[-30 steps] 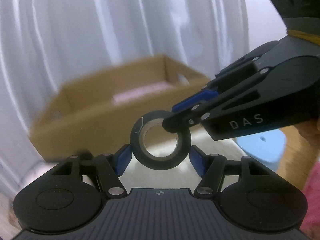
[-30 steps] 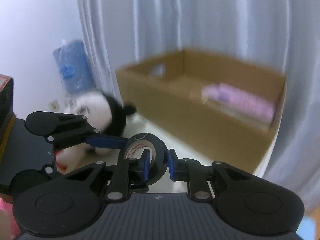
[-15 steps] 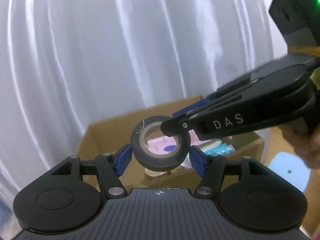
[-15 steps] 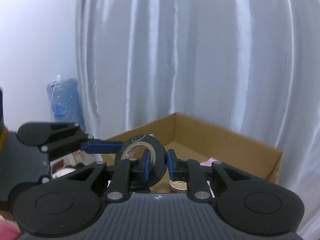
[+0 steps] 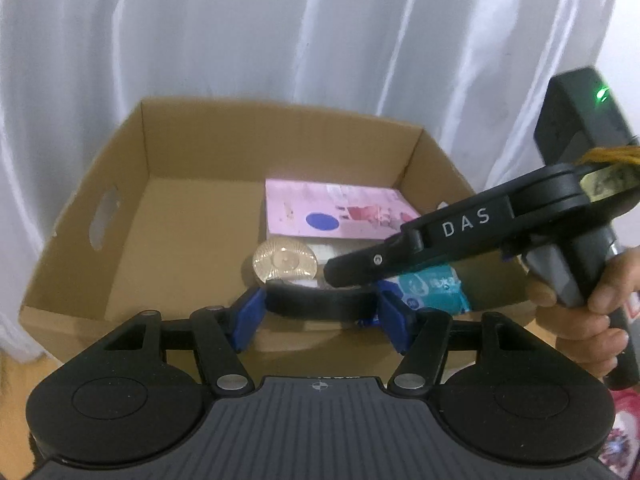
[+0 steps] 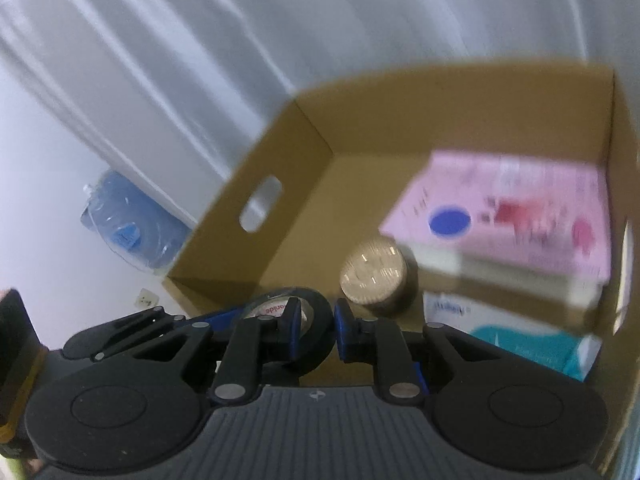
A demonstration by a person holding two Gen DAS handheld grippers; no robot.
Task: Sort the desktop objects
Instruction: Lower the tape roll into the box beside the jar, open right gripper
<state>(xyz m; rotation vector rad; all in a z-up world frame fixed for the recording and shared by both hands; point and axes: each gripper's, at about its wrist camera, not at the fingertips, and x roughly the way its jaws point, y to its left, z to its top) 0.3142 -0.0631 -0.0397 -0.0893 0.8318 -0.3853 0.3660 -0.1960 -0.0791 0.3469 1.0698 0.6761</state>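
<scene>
Your left gripper [image 5: 320,310] is clamped on the black tape roll [image 5: 316,303], a blue pad pressing each side of its outer rim. Your right gripper [image 6: 314,318] pinches the same roll across its wall — one finger through the hole, the other outside. So both hands carry the roll, and it sits right at both sets of fingertips, neither nearer than the other.

From the left wrist view you see the roll edge-on, lying nearly flat, its hole axis pointing roughly up and down; a ring like this has no real long axis.

Outward from there, the cardboard box [image 5: 160,128] lies straight ahead and below. The roll hangs about over the near wall. Just beyond it inside are the gold round tin [image 5: 285,261], the pink book [image 5: 340,210] and the teal tissue pack [image 5: 434,288] — the bare floor is to the left.
</scene>
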